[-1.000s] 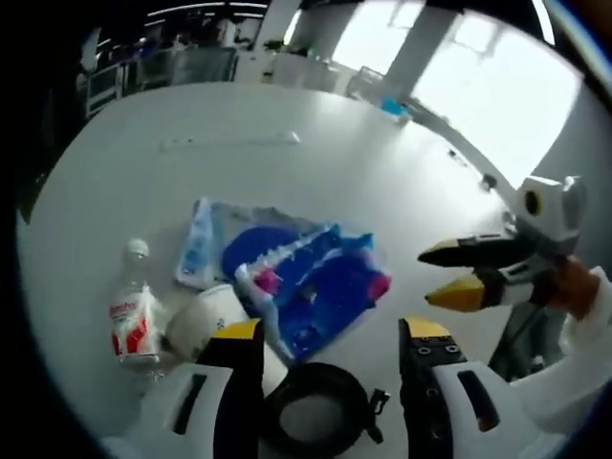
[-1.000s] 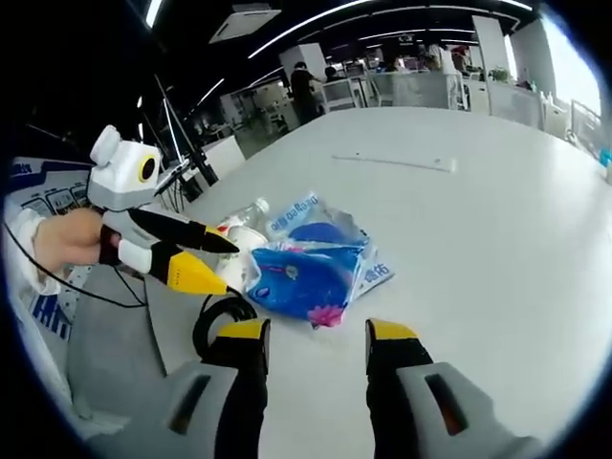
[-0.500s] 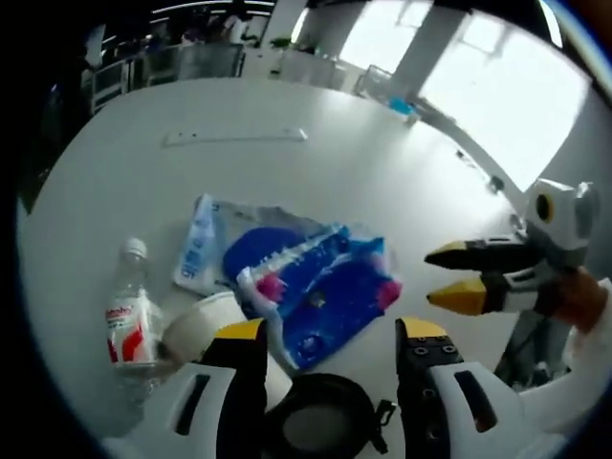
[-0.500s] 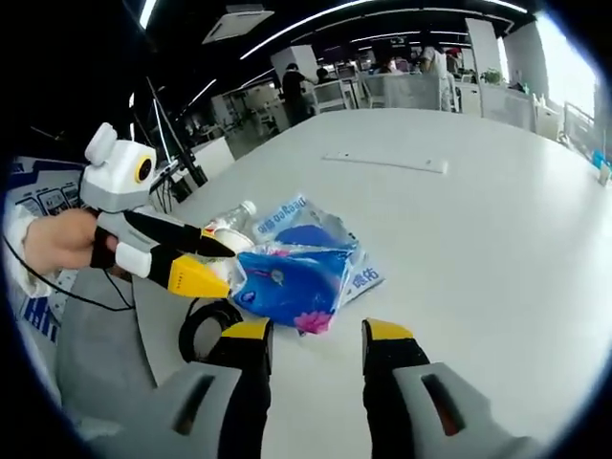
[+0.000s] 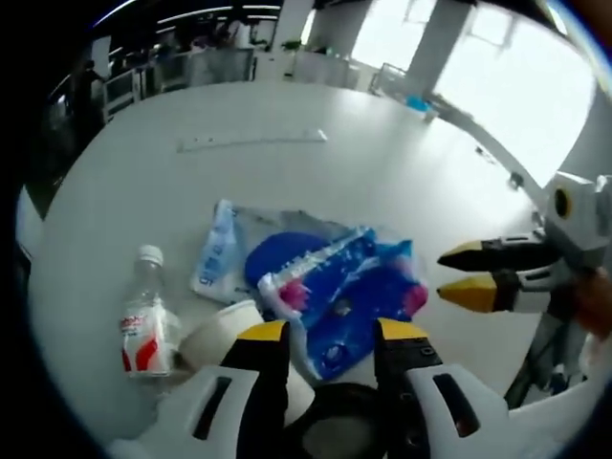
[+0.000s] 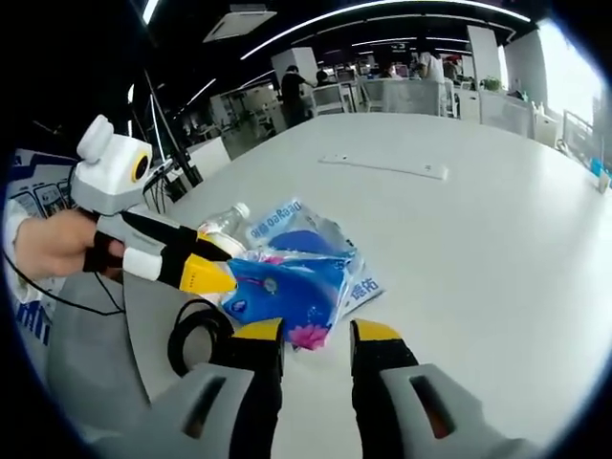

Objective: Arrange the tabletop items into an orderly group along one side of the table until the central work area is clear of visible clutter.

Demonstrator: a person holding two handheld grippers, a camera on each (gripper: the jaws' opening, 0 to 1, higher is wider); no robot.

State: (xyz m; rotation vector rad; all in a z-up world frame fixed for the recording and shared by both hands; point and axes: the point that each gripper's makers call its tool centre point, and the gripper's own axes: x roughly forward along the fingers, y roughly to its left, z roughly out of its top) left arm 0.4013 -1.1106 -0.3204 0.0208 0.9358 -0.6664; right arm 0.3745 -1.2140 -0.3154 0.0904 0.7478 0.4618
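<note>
A blue tissue pack [image 5: 349, 287] with pink marks lies on the white table [image 5: 335, 177], overlapping a clear bag [image 5: 229, 244] with blue print. To the left lie a water bottle [image 5: 143, 323] with a red label and a white paper cup [image 5: 222, 330]. A black ring [image 5: 335, 426] sits low between my left gripper's [image 5: 332, 333] jaws, which stand open just short of the pack. My right gripper [image 5: 443, 274] hangs open to the pack's right. In the right gripper view, the left gripper [image 6: 228, 270] reaches the tissue pack [image 6: 287, 282] from the left; the right gripper [image 6: 316, 333] is open.
A long white strip [image 6: 382, 165] lies farther out on the table [image 6: 478, 239]. A person's hand [image 6: 53, 244] holds the left gripper, over a table edge with cables. Office desks, chairs and people stand in the background.
Both grippers' jaws stand closer together than a second ago, though still open. The left gripper has edged toward the blue tissue pack; both views have shifted a little.
</note>
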